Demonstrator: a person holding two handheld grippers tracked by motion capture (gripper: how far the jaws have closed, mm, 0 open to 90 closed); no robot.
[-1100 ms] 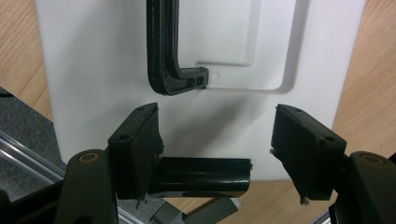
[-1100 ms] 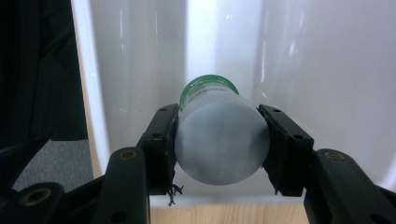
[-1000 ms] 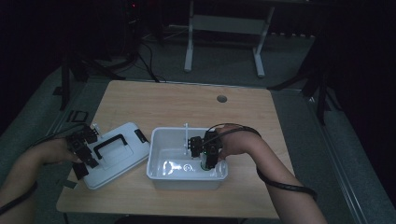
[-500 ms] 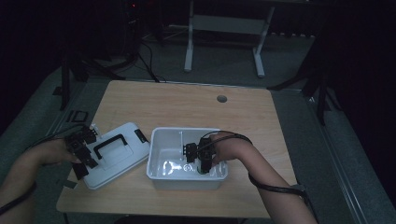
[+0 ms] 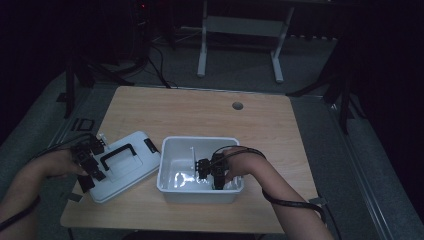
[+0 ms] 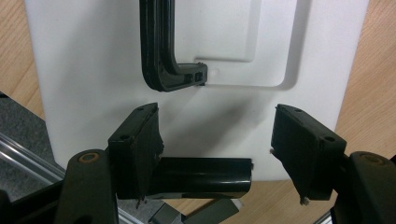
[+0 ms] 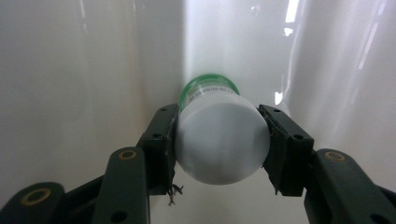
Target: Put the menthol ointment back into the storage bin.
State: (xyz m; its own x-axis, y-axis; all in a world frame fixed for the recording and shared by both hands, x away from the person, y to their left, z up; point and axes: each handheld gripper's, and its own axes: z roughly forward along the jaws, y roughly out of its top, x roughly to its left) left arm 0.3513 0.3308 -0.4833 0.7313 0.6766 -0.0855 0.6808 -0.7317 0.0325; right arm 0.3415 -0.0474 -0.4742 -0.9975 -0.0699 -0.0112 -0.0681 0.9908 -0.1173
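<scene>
Inside white bin: your right gripper clamps white-capped bottle, low near floor. Step in hand, by look: setting bottle down. Next: ease jaws apart, lift clear. Your left gripper hangs open over lid, empty.
</scene>
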